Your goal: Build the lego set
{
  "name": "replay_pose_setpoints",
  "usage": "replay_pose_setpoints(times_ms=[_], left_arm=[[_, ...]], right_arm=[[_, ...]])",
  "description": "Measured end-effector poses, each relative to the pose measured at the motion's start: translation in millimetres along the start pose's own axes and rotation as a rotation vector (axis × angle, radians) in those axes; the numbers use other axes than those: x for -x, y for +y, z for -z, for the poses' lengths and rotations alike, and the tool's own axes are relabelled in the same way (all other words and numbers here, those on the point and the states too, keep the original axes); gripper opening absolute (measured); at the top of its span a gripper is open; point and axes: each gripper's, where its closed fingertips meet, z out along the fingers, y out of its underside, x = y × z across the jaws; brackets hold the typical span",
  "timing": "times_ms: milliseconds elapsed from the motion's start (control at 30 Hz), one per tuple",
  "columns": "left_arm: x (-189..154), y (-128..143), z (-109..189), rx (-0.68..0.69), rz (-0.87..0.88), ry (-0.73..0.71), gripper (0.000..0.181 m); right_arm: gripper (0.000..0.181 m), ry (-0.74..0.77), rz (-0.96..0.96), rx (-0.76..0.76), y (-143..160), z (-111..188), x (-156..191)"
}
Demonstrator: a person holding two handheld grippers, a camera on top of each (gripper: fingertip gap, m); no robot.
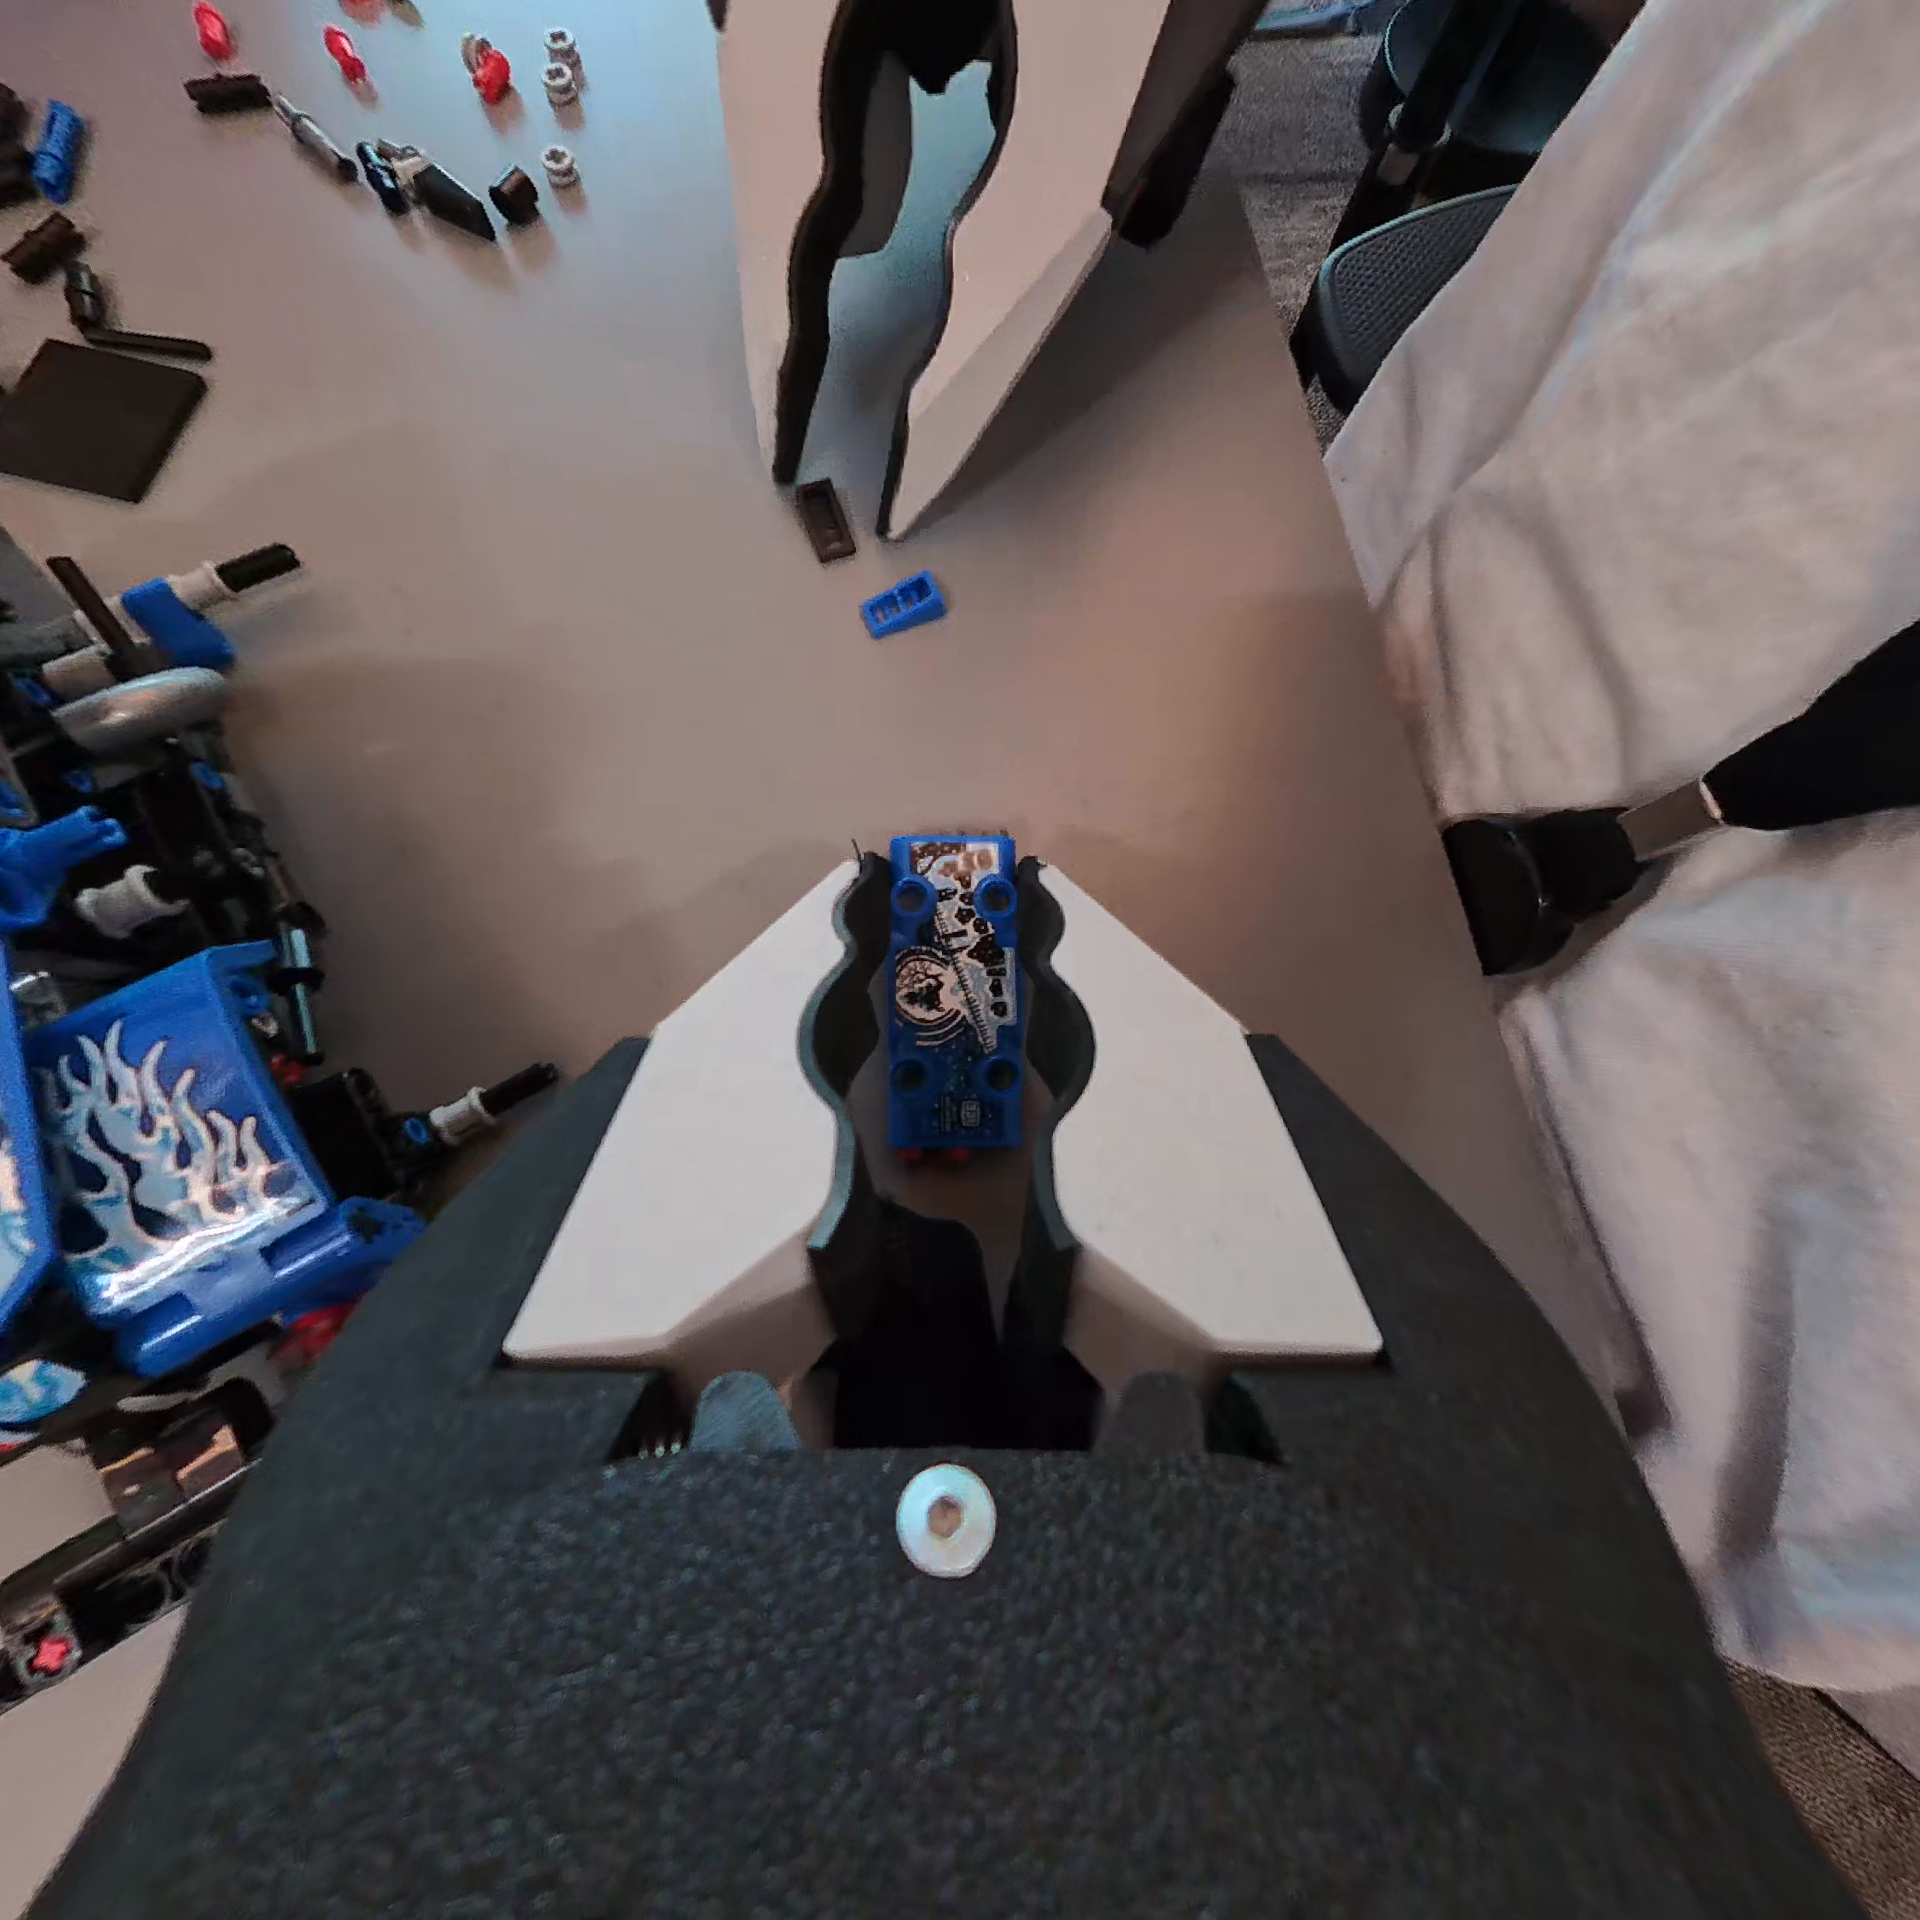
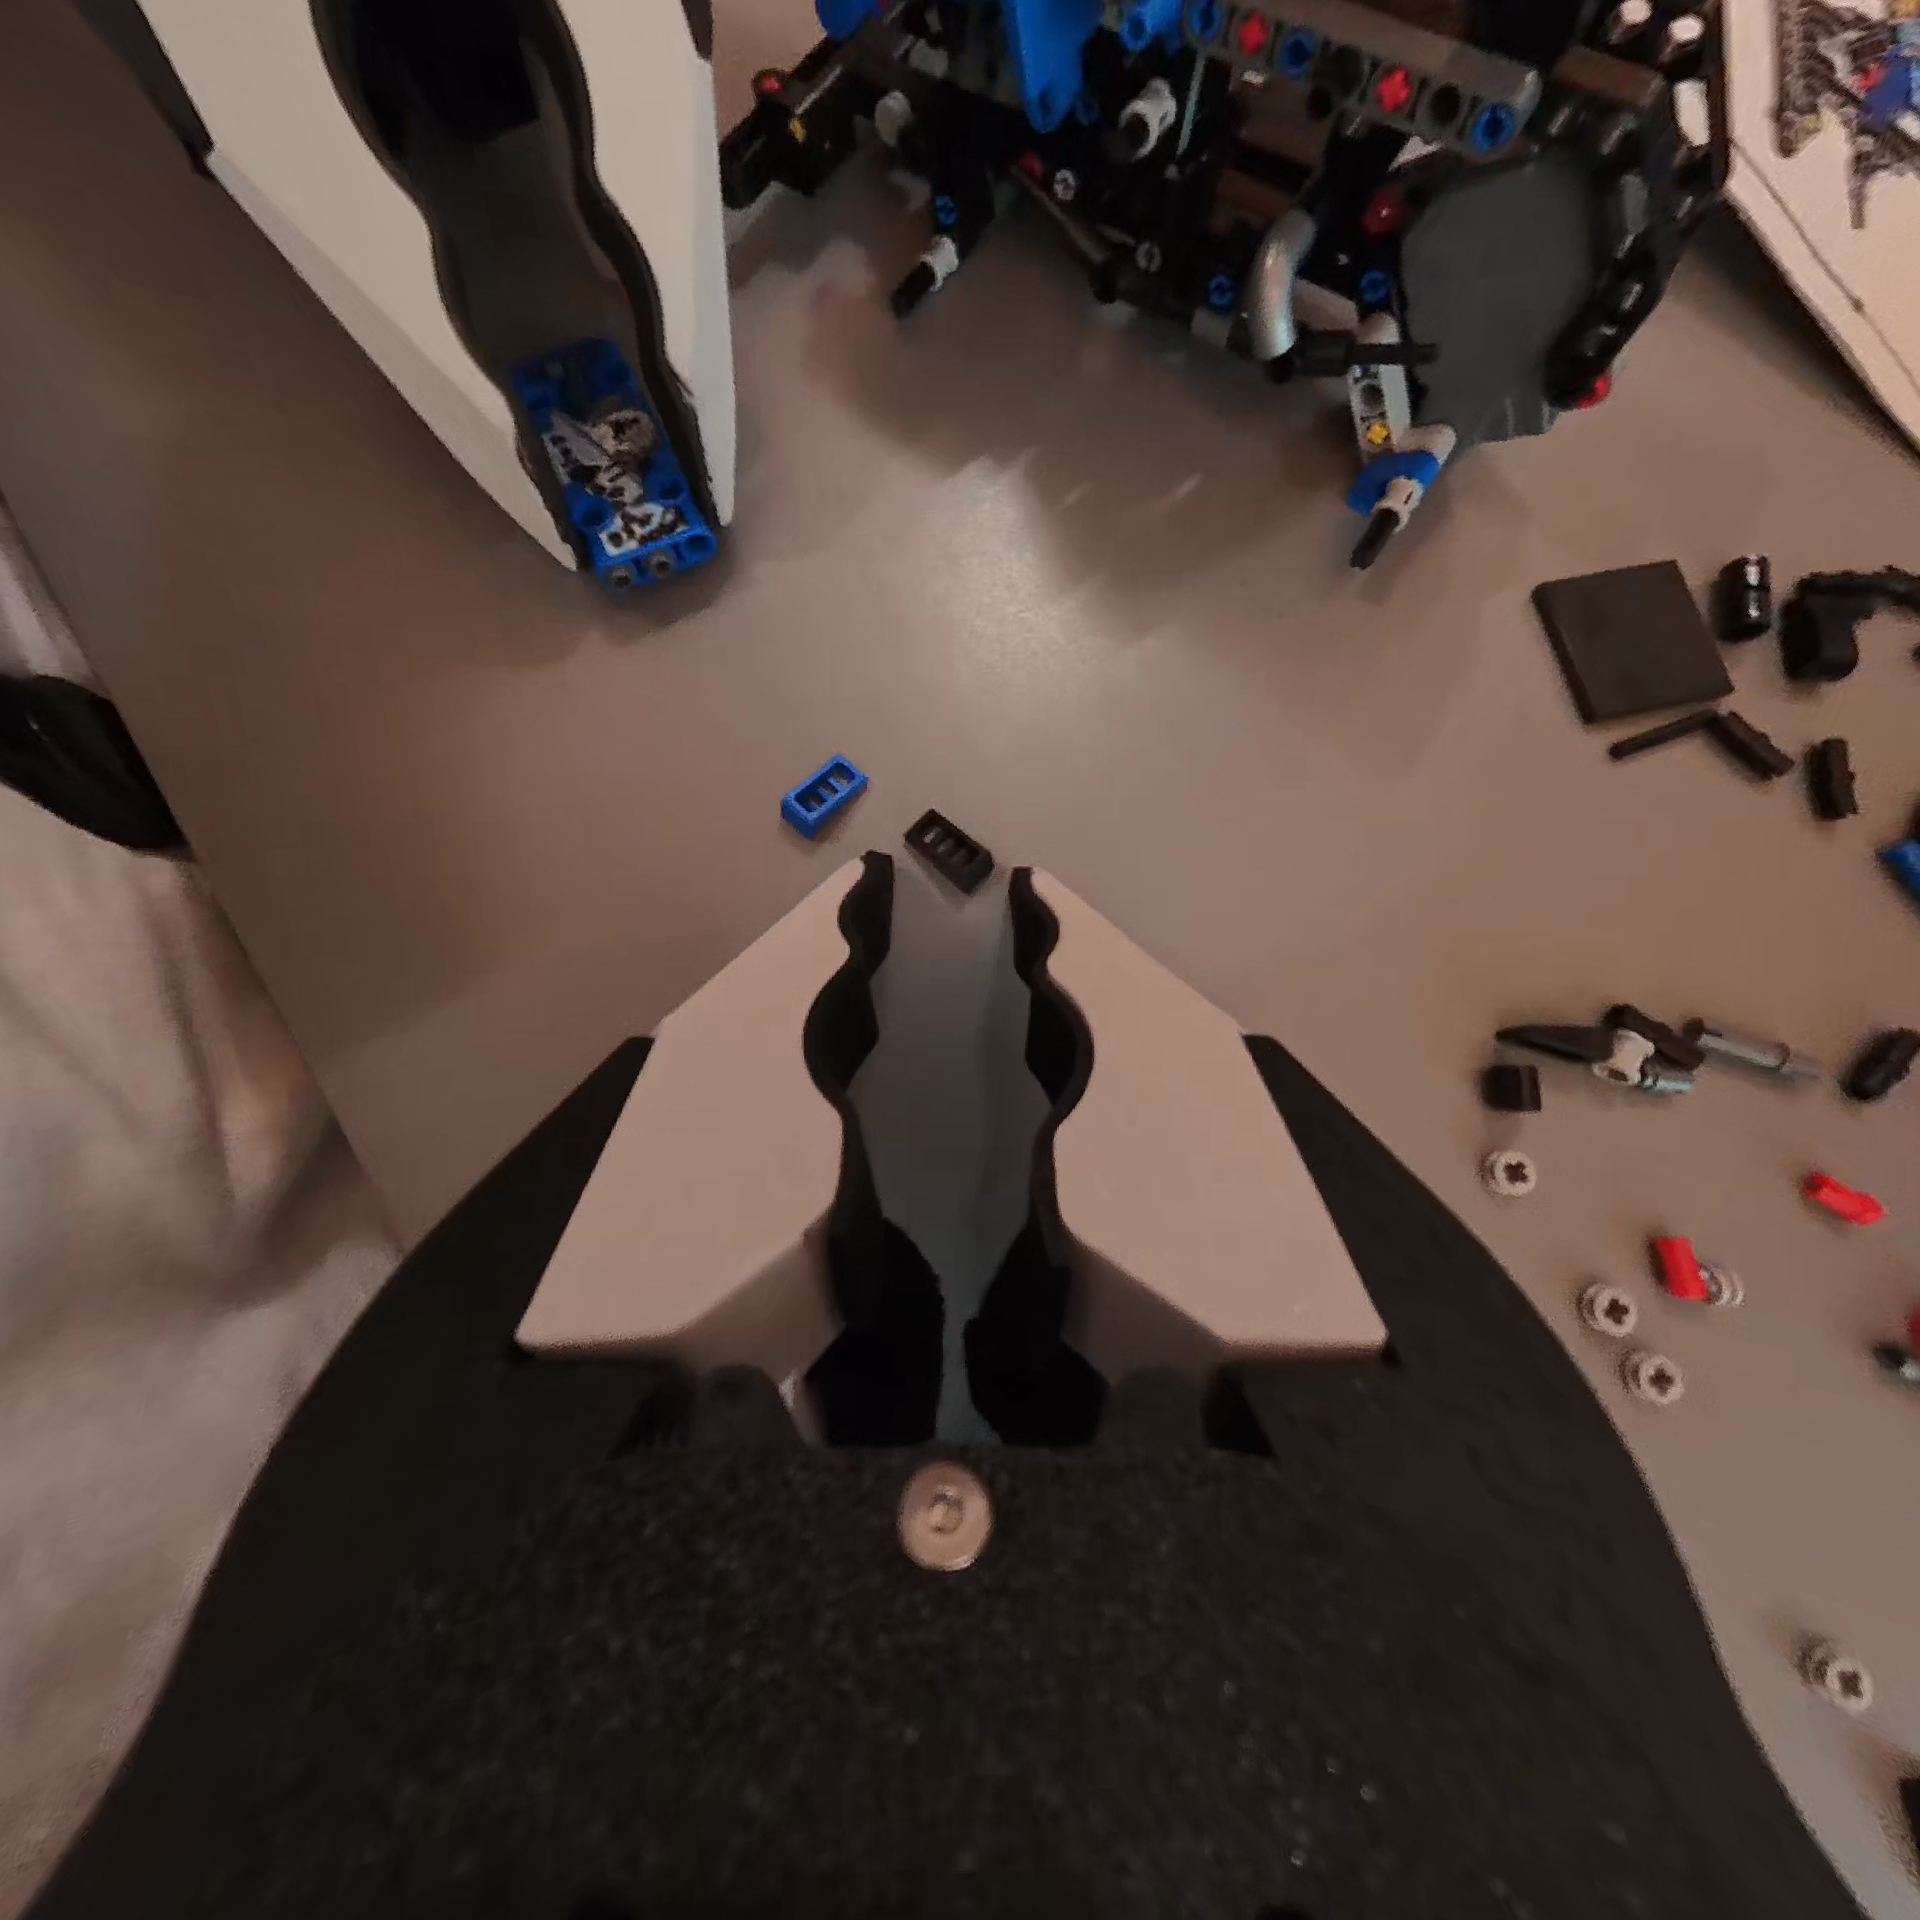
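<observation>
Two grippers are in your hands. Your left gripper [image 1: 951, 873] is clamped on a blue printed beam [image 1: 953, 997], held lengthwise between its fingers above the table [image 1: 582, 727]. Your right gripper [image 2: 951, 878] stands partly open and empty, its tips just at a small black plate [image 2: 948, 849], with a small blue plate [image 2: 824, 795] just beside that. Farther off sits the partly built model [image 2: 1351, 177], with loose parts [image 2: 1662, 1143] scattered to its side.

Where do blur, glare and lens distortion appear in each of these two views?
Left wrist view: the blue printed panel in the left gripper is sharp, glare streaks the flame-printed panel, the edges bend. Right wrist view: the loose parts at right are smeared, the table shows soft glare, the black grille tile stays crisp.
</observation>
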Motion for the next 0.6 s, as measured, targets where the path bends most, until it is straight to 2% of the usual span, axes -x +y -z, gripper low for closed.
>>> replay_pose_setpoints(times_ms=[33,67,133,267,400,467,600], left_arm=[[1,2,-1,0.011,0.001,-0.005,0.023],[1,2,-1,0.013,0.003,-0.008,0.023],[1,2,-1,0.019,0.004,-0.010,0.023],[2,1,-2,0.023,-0.019,-0.035,0.028],[8,-16,5,-0.057,-0.080,-0.108,0.032],[14,-24,9,-0.082,-0.173,-0.196,0.033],[17,-33,15,-0.097,-0.430,-0.380,0.027]], right_arm=[[0.022,-0.021,0.007,0.004,-1,-1,0],[0.022,-0.029,0.015,0.005,-2,-2,0],[0.008,-0.045,0.051,0.004,-4,-4,1],[0.008,-0.039,0.065,0.005,-6,-7,1],[0.007,-0.063,0.032,-0.060,-16,-8,7],[0.007,-0.136,-0.026,-0.137,-31,-5,15],[0.007,-0.406,-0.202,-0.293,-62,5,37]])
